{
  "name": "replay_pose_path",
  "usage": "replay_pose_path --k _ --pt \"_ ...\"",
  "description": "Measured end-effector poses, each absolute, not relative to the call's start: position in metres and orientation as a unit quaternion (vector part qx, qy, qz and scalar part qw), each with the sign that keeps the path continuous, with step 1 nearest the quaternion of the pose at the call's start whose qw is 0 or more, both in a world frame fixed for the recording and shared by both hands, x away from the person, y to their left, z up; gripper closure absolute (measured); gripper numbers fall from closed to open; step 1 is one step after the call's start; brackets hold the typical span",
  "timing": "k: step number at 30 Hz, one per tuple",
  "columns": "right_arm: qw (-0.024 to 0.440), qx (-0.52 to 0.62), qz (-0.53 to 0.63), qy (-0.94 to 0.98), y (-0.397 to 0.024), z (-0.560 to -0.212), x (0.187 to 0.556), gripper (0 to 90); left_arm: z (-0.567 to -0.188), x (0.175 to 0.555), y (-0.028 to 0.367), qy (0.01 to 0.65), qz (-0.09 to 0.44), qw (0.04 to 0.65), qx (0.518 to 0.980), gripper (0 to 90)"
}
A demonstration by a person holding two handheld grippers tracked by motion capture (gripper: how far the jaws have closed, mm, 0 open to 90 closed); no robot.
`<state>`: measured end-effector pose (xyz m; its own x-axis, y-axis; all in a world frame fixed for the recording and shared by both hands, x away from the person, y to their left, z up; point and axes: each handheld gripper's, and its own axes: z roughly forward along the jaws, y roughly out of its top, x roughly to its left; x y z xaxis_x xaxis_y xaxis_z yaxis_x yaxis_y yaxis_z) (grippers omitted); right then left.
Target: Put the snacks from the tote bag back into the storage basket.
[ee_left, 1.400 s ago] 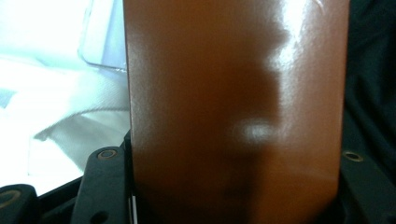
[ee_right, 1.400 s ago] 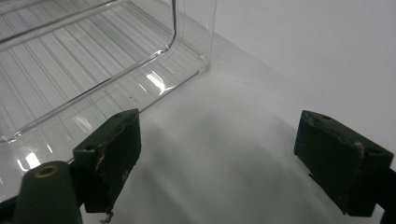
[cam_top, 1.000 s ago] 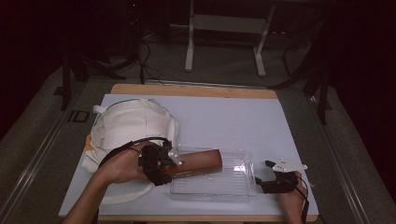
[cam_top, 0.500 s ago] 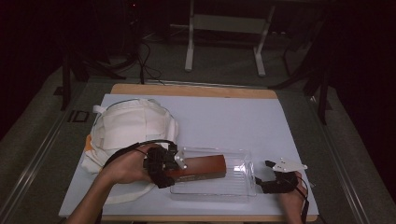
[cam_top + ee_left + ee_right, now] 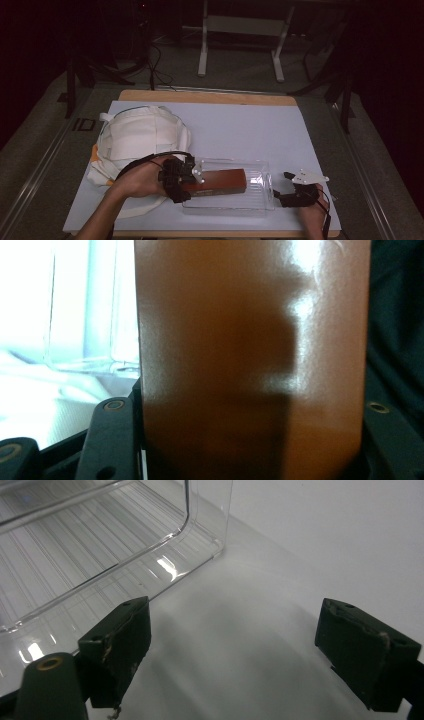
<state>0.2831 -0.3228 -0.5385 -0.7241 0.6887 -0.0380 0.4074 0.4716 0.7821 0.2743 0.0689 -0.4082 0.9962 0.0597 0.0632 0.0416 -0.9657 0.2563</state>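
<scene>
Box (image 5: 222, 181): brown, long and glossy, lying lengthwise in the clear tray (image 5: 260, 200), its near end between the left jaws.
Tray: see-through plastic with a ribbed floor, sitting on the white sheet (image 5: 240, 130) near the front edge of the worktop (image 5: 210, 96).
Left gripper (image 5: 186, 184): clamped on the box's left end at the tray's left side; in the left gripper view the brown face (image 5: 250, 360) runs from one black jaw to the other, both pressing on it.
Right gripper (image 5: 286, 190): resting low on the sheet just off the tray's right end, jaws spread wide with only bare sheet between them; the tray's corner (image 5: 200, 530) stands just ahead of them in the right gripper view.
Bag (image 5: 142, 137): cream cloth, heaped on the sheet's left side, behind the left hand (image 5: 137, 179).
</scene>
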Motion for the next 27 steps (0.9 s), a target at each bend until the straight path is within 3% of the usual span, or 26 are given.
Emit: replay_pose_path --k 27 --pt "0.176 0.325 0.397 0.84 -0.323 -0.538 0.283 14.8 -0.41 0.268 0.048 -0.007 0.027 0.116 0.993 41.5"
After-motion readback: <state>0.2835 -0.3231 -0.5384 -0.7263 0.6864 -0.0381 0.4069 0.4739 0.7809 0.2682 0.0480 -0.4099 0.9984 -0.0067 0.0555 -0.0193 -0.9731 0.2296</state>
